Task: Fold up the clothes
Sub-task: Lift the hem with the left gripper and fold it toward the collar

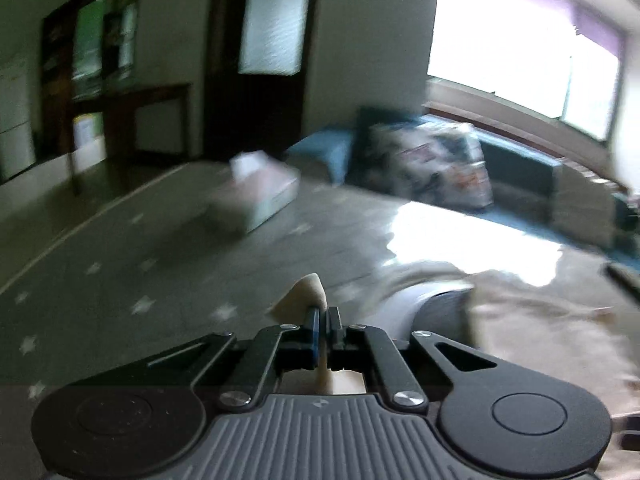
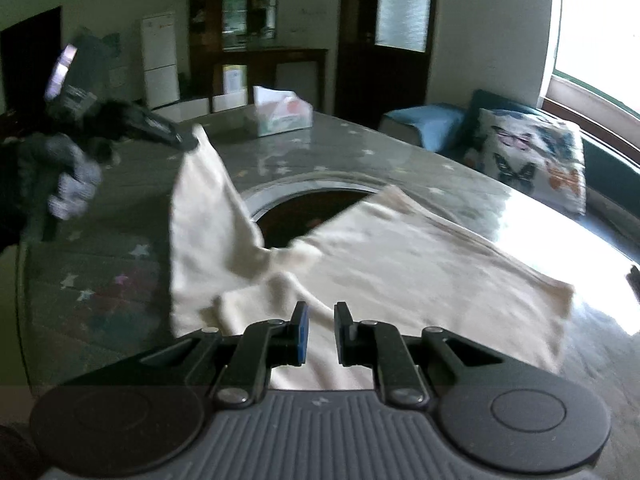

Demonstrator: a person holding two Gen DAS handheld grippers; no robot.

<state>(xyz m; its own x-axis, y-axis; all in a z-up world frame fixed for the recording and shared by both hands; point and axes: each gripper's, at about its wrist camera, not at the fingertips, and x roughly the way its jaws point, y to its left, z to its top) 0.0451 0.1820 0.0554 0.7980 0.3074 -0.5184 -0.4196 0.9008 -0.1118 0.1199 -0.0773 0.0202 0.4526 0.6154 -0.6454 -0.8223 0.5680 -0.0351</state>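
Note:
A cream garment (image 2: 400, 264) lies spread on the grey star-patterned table (image 2: 100, 280), partly over a round hole. My left gripper (image 1: 323, 314) is shut on a corner of the garment (image 1: 306, 296); in the right wrist view the left gripper (image 2: 188, 142) holds that corner lifted up at the left, with a flap of cloth hanging from it. My right gripper (image 2: 319, 312) is open and empty, low over the near edge of the garment. The left wrist view is motion-blurred.
A tissue box (image 2: 282, 114) stands at the far side of the table. The round hole (image 2: 312, 208) sits mid-table. A blue sofa with a butterfly cushion (image 2: 528, 156) is beyond the right edge. A dark cabinet (image 2: 256, 52) and white fridge (image 2: 160, 66) stand at the back.

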